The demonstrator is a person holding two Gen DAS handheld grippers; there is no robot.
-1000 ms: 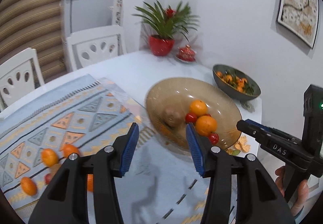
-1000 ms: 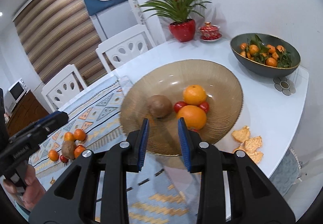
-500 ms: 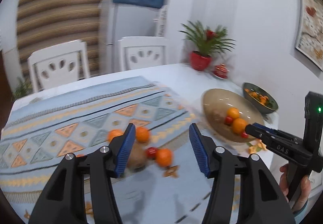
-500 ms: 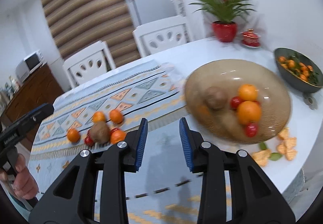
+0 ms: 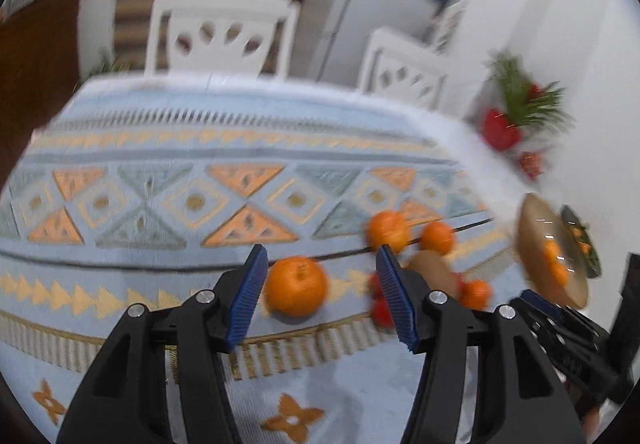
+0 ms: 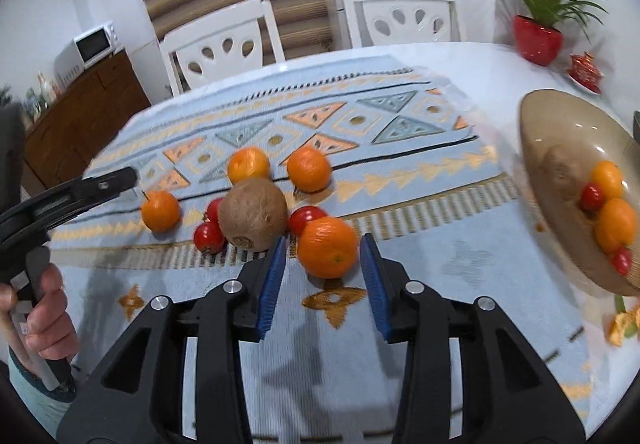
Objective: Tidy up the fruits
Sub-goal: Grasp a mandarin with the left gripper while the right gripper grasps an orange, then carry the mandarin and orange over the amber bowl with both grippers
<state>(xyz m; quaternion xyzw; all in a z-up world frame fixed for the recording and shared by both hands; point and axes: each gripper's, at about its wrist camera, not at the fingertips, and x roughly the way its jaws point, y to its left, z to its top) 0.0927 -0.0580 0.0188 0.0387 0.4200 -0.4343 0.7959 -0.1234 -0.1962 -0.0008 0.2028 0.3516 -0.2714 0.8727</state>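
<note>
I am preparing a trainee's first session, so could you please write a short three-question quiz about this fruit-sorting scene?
1. True or false: the right gripper has its jaws open around a round orange fruit.
2. How many small red tomatoes lie beside the brown fuzzy kiwi on the patterned blue table runner? A two, B three, C five.
3. Fill in: the left gripper frames an ____.

Key: 1 true; 2 B; 3 orange.

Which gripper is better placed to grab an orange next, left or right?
Probably the right gripper: open, it frames the nearest orange, with the amber bowl on its side. The left gripper, also open, frames the far orange.
</note>
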